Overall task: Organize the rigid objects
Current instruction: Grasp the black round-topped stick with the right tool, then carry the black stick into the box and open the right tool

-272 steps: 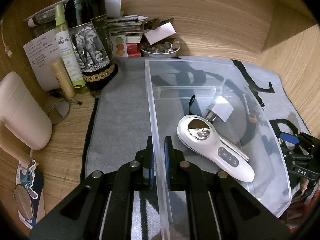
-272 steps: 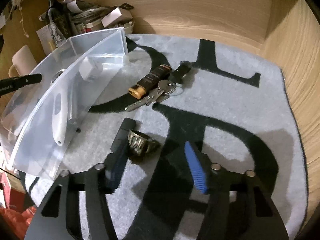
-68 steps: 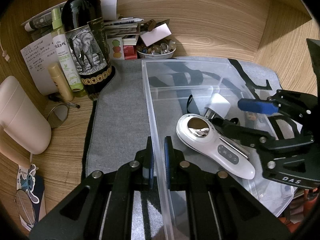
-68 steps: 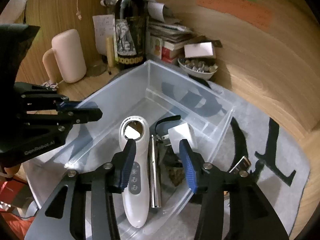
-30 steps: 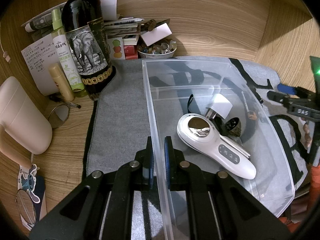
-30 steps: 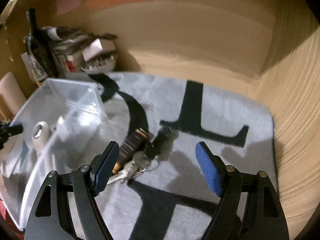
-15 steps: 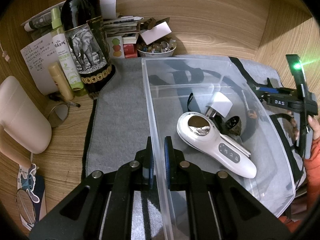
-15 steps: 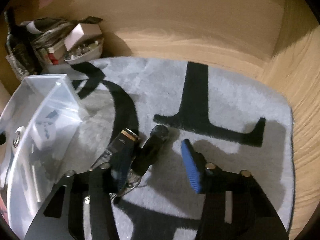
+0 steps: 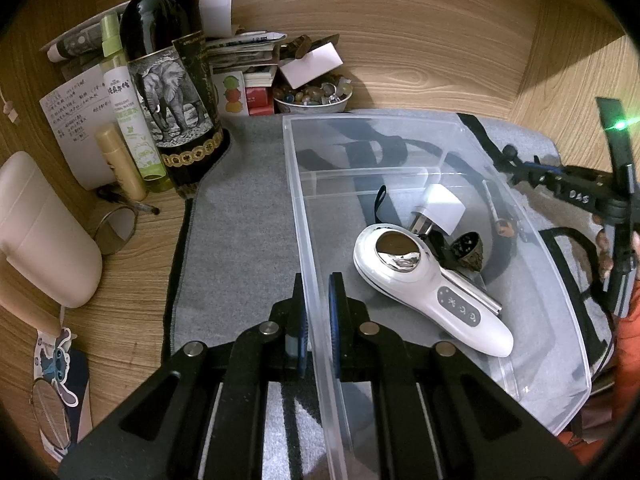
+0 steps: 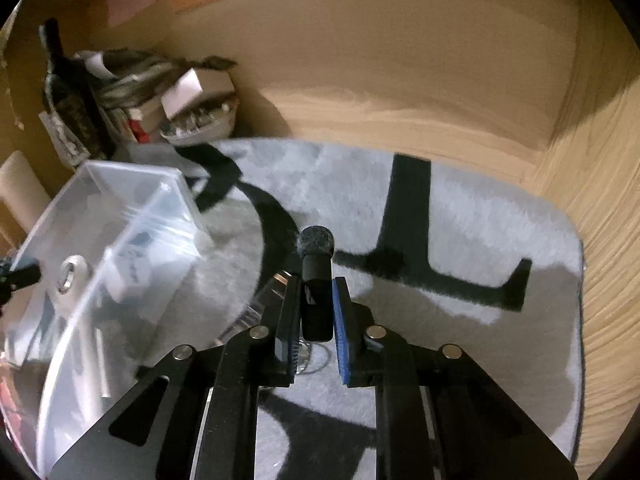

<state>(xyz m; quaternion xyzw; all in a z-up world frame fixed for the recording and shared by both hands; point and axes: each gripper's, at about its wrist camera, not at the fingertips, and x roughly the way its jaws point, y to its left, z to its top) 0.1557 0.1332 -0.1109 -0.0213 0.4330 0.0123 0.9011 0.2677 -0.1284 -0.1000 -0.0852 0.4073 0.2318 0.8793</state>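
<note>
Right gripper (image 10: 316, 320), jaws just closing, now clamps the black key fob (image 10: 316, 276); left gripper (image 9: 318, 320) pinches clear bin (image 9: 440, 128) wall. Next: lift keys clear, carry into bin.

Right wrist view is smeared w/ motion blur, esp. the clutter pile (image 10: 136, 92) at the back left, can't pick out single items there. The right tool (image 10: 316, 320) covers most of the black key fob (image 10: 316, 256); only its round end pokes out, and the keys under the fingers are basically hidden. Clear bin (image 10: 120, 248) runs off the left edge. In the left wrist view, writing on the paper note (image 9: 76, 120) is too small to read, and the orange sleeve (image 9: 628, 344) is cut off at the right edge.
</note>
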